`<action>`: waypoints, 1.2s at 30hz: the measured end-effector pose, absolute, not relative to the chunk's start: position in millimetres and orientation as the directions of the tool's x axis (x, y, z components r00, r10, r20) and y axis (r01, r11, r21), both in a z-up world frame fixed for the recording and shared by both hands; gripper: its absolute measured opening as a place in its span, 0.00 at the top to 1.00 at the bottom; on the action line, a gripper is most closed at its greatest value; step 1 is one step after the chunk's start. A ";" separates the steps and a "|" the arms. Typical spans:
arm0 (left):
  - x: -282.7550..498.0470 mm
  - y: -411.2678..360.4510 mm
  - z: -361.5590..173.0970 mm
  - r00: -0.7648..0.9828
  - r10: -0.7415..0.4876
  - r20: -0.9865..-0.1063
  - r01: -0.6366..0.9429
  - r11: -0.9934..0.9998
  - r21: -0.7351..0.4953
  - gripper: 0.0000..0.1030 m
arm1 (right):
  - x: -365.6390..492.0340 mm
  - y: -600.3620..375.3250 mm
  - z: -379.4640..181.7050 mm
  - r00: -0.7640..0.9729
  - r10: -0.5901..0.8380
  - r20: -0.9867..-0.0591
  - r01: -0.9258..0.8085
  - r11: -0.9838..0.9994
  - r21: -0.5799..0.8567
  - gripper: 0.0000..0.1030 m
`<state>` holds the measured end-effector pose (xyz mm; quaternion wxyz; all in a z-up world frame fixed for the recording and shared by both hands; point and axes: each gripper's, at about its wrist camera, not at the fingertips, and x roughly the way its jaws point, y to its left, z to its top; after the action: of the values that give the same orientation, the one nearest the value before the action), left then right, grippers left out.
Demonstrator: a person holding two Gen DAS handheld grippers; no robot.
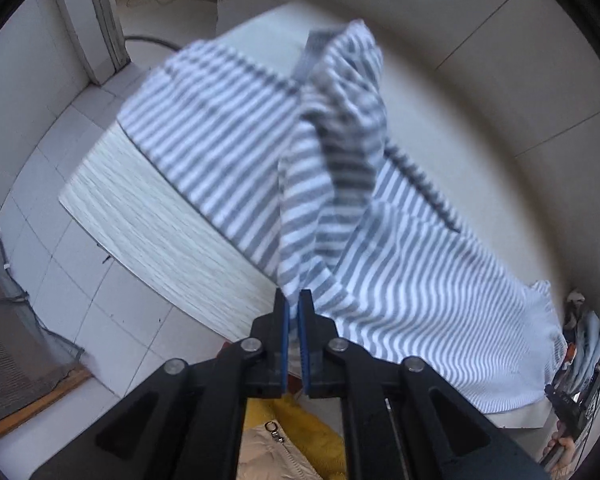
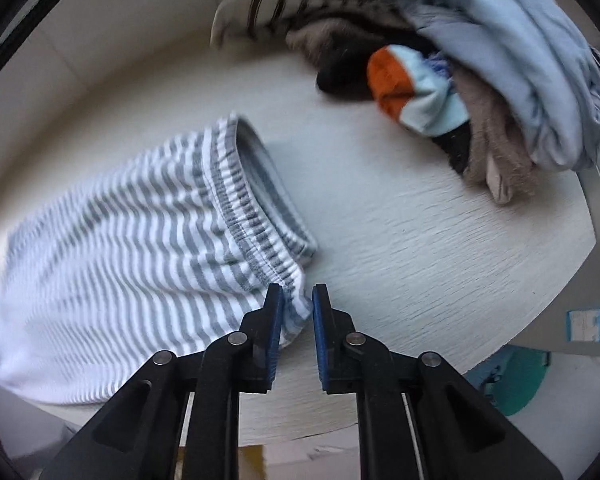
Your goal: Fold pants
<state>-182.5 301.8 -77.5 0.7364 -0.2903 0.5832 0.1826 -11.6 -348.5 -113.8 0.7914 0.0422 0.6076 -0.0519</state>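
— On the pale wood-grain table (image 1: 148, 236), what is lying there?

— Grey-and-white striped pants (image 1: 228, 136) are sprawling across it, one fold rising up to the left gripper (image 1: 294, 300), whose jaws are pinching shut on the cloth.

— And the right gripper (image 2: 298, 300)?

— Its jaws are standing a little apart, gripping the waistband (image 2: 256, 216) corner between them.

— What is surrounding the table?

— White floor tiles (image 1: 60, 152) are showing on the left; a clothes pile (image 2: 480, 80) is sitting at the far right of the tabletop.
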 end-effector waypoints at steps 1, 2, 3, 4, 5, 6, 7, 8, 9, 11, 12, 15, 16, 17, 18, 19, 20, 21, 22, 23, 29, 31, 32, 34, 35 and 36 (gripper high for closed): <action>-183.1 301.7 -77.6 0.252 -0.069 -0.965 -0.612 0.761 -0.214 0.93 | -12.0 -346.5 -112.5 0.254 -0.047 -0.966 0.121 0.993 -0.016 0.80; -185.0 302.3 -74.6 0.260 -0.066 -0.963 -0.615 0.758 -0.218 0.87 | -12.9 -344.4 -108.9 0.256 -0.072 -0.964 0.109 0.993 -0.046 0.73; -187.4 303.4 -69.6 0.263 -0.057 -0.963 -0.620 0.755 -0.214 0.74 | -14.8 -342.3 -102.9 0.265 -0.102 -0.959 0.096 0.992 -0.079 0.70; -191.8 300.6 -65.3 0.260 -0.042 -0.965 -0.625 0.754 -0.202 0.67 | -17.3 -340.5 -94.9 0.280 -0.133 -0.951 0.086 0.990 -0.113 0.70; -195.2 301.3 -55.8 0.254 0.006 -0.967 -0.638 0.753 -0.163 0.58 | -19.7 -338.1 -86.4 0.294 -0.160 -0.942 0.082 0.986 -0.142 0.70; -197.1 300.9 -49.9 0.256 0.038 -0.966 -0.639 0.756 -0.140 0.57 | -22.0 -335.3 -76.8 0.317 -0.183 -0.931 0.076 0.983 -0.167 0.70; -198.4 299.1 -40.9 0.263 0.080 -0.962 -0.634 0.765 -0.110 0.57 | -24.0 -330.3 -66.0 0.350 -0.192 -0.917 0.063 0.981 -0.181 0.70; -199.2 296.1 -30.9 0.276 0.117 -0.954 -0.627 0.774 -0.086 0.57 | -24.5 -323.1 -56.6 0.380 -0.191 -0.905 0.046 0.981 -0.188 0.70; -198.1 293.7 -23.1 0.292 0.135 -0.947 -0.622 0.779 -0.081 0.57 | -24.3 -316.8 -51.1 0.400 -0.183 -0.898 0.032 0.982 -0.186 0.70; -194.4 281.3 -7.5 0.344 0.132 -0.930 -0.596 0.796 -0.108 0.57 | -18.7 -296.2 -43.8 0.434 -0.116 -0.893 -0.022 0.990 -0.139 0.70; -189.6 275.0 -3.6 0.365 0.117 -0.923 -0.578 0.806 -0.126 0.57 | -13.5 -287.2 -44.8 0.438 -0.071 -0.896 -0.052 0.993 -0.104 0.70; -172.4 247.7 -1.1 0.418 0.037 -0.907 -0.501 0.843 -0.197 0.57 | 1.9 -260.2 -63.0 0.409 0.019 -0.912 -0.105 0.994 -0.026 0.70; -163.2 234.6 -5.8 0.418 0.006 -0.908 -0.481 0.850 -0.215 0.57 | 4.3 -255.7 -69.3 0.398 0.029 -0.917 -0.111 0.994 -0.017 0.70; -154.8 222.3 -12.0 0.418 -0.028 -0.908 -0.459 0.856 -0.238 0.57 | 6.8 -252.2 -76.0 0.383 0.035 -0.923 -0.116 0.993 -0.011 0.70; -146.0 209.9 -20.1 0.414 -0.059 -0.909 -0.437 0.863 -0.254 0.57 | 9.8 -249.2 -83.1 0.368 0.036 -0.929 -0.120 0.993 -0.009 0.70; -136.4 204.7 -28.1 0.401 -0.071 -0.913 -0.426 0.868 -0.255 0.57 | 10.8 -246.3 -88.8 0.357 0.031 -0.934 -0.124 0.992 -0.014 0.70; -126.9 190.9 -39.6 0.380 -0.092 -0.920 -0.397 0.883 -0.252 0.57 | 10.9 -245.0 -93.7 0.348 0.021 -0.937 -0.128 0.991 -0.026 0.70; -123.0 179.5 -48.0 0.361 -0.097 -0.927 -0.378 0.894 -0.241 0.57 | 11.4 -245.7 -97.8 0.339 0.004 -0.941 -0.129 0.991 -0.042 0.70; -119.7 172.2 -54.5 0.343 -0.095 -0.934 -0.369 0.901 -0.227 0.57 | 12.7 -247.3 -101.4 0.331 -0.014 -0.944 -0.128 0.990 -0.059 0.70; -114.0 163.5 -64.0 0.320 -0.100 -0.942 -0.354 0.910 -0.216 0.57 | 12.7 -250.6 -106.0 0.317 -0.040 -0.947 -0.121 0.989 -0.082 0.70; -94.5 118.6 -84.7 0.284 -0.098 -0.954 -0.271 0.946 -0.178 0.55 | 7.4 -289.3 -115.3 0.292 -0.007 -0.957 -0.056 0.998 -0.024 0.70; -87.9 99.8 -85.4 0.280 -0.081 -0.957 -0.231 0.961 -0.149 0.54 | 4.6 -295.1 -115.0 0.297 -0.039 -0.954 -0.063 0.996 -0.061 0.70; -84.3 88.4 -85.8 0.280 -0.077 -0.957 -0.206 0.969 -0.138 0.53 | 2.2 -298.0 -114.6 0.301 -0.060 -0.952 -0.059 0.995 -0.082 0.70; -78.0 69.6 -87.3 0.278 -0.080 -0.957 -0.172 0.976 -0.131 0.53 | -1.2 -314.3 -115.3 0.297 -0.088 -0.951 -0.030 0.994 -0.102 0.70; -75.2 59.7 -87.3 0.278 -0.088 -0.957 -0.150 0.980 -0.134 0.53 | -2.0 -320.4 -115.6 0.293 -0.093 -0.951 -0.016 0.995 -0.103 0.70; -73.1 52.1 -87.3 0.277 -0.096 -0.956 -0.133 0.982 -0.137 0.53 | -3.5 -328.4 -115.6 0.289 -0.101 -0.952 0.001 0.994 -0.106 0.70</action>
<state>-73.1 52.1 -87.3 0.7934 -0.0953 0.6011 0.0117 -3.5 -328.4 -115.7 0.8018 -0.0422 0.5953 -0.0319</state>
